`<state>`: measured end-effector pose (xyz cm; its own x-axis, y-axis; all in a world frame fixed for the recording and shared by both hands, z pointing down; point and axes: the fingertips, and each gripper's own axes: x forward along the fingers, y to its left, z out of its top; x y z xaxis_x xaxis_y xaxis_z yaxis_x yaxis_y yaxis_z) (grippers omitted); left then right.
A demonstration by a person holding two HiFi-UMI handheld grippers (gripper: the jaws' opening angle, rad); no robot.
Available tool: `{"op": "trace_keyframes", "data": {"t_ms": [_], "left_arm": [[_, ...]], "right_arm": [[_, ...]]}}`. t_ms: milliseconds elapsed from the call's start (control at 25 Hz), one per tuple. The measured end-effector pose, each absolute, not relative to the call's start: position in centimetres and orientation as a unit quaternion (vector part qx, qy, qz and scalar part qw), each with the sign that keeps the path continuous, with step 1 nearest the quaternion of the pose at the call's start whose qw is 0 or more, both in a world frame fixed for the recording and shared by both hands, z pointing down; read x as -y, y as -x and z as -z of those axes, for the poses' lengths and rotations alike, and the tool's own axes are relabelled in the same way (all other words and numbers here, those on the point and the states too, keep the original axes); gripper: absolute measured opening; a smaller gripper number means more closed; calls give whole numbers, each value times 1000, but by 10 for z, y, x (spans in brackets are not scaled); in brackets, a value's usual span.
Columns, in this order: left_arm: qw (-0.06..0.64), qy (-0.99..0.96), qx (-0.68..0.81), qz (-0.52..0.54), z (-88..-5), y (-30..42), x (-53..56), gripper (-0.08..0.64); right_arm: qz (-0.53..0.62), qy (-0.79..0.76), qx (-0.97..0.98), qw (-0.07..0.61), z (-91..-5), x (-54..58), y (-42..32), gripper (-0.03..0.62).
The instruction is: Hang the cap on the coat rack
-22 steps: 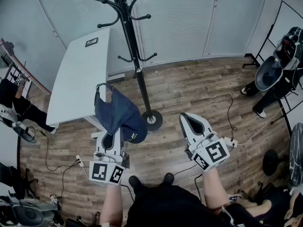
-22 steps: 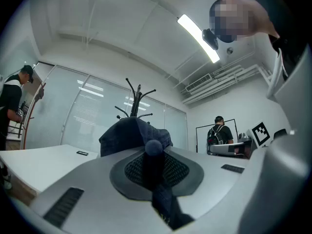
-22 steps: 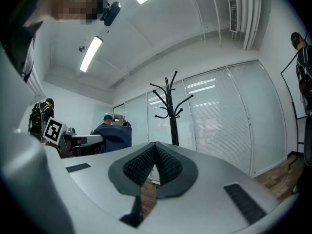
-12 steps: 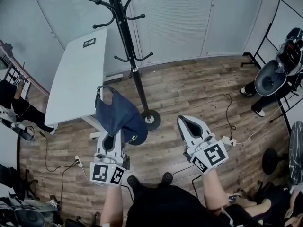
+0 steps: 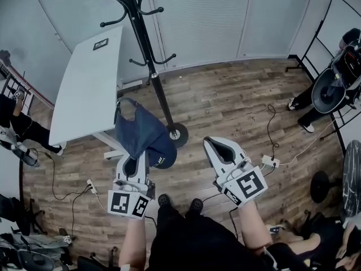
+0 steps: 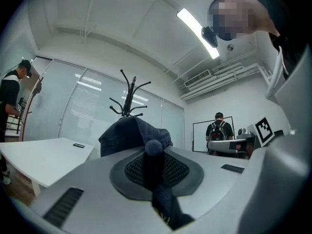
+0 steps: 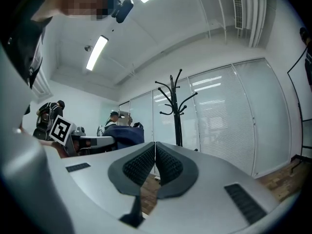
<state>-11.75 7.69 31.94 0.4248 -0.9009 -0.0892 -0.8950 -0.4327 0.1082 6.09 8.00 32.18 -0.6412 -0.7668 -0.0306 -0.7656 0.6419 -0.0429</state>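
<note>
Cap first, from the head view: the dark blue fabric cap sits pinched in my left gripper, just near of the black metal coat rack, beside the white table. My right gripper is well to the right, over the wooden floor.

In the left gripper view, my jaws are clamped on the cap's cloth, and the rack stands beyond it.

In the right gripper view, my jaws are pressed together on nothing, with the rack ahead.
</note>
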Motion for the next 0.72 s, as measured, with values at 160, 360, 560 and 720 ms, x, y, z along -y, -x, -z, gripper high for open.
{"op": "trace_keyframes", "data": {"t_ms": [160, 360, 560, 720], "left_arm": [[33, -850, 523, 59, -327, 114, -72, 40], [50, -851, 520, 51, -342, 121, -53, 40], [77, -851, 517, 52, -361, 122, -23, 40], [87, -854, 511, 47, -375, 120, -1, 40]], "right_arm": [[28, 427, -903, 18, -330, -70, -60, 31], [40, 429, -902, 8, -340, -57, -53, 31], [48, 437, -898, -7, -344, -27, -50, 31], [56, 447, -893, -10, -343, 7, -50, 31]]}}
